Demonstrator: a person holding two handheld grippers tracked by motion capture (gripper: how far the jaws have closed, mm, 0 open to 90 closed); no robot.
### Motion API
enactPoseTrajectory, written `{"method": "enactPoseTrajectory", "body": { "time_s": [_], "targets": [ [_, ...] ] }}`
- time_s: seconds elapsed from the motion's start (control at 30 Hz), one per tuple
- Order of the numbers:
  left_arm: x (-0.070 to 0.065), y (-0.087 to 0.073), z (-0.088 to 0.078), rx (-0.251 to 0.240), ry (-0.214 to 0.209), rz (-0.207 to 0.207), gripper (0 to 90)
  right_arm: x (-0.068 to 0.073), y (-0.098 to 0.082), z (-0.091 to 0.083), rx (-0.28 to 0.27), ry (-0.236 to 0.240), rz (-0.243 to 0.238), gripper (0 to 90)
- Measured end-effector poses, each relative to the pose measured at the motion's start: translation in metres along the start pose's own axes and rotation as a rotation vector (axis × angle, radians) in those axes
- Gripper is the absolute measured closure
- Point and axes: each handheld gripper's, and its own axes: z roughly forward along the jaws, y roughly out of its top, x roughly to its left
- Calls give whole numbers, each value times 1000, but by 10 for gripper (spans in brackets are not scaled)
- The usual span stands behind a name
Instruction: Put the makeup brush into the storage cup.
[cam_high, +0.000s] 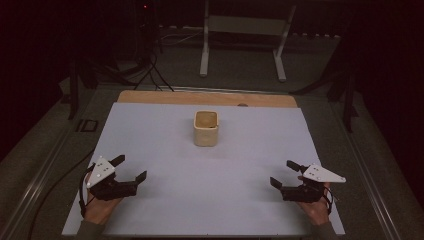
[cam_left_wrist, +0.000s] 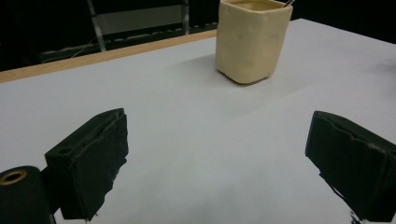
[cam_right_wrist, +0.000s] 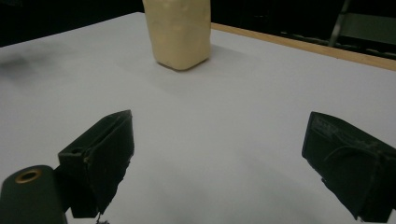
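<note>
Two tongs, left tongs (cam_high: 131, 169) and right tongs (cam_high: 285, 173), gape wide (both empty), well apart from the cream cup (cam_high: 206, 128).

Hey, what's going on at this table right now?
A person sits at a white-topped table with a two-jaw gripper in each hand. The left gripper and the right gripper rest near the front corners, both with jaws wide open and holding nothing. A cream-coloured, squarish cup stands upright at the middle of the table, apart from both grippers. Nothing has been grasped yet.
</note>
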Motion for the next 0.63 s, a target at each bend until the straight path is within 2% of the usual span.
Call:
{"method": "enactPoseTrajectory", "body": {
  "time_s": [0.4, 0.63],
  "targets": [
    [-9, 1, 0, -16, -24, 20, 62, 2, 0, -1, -9, 20, -7, 90],
    [-9, 1, 1, -21, -27, 21, 58, 3, 1, 0, -5, 22, -11, 90]
  ]
}}
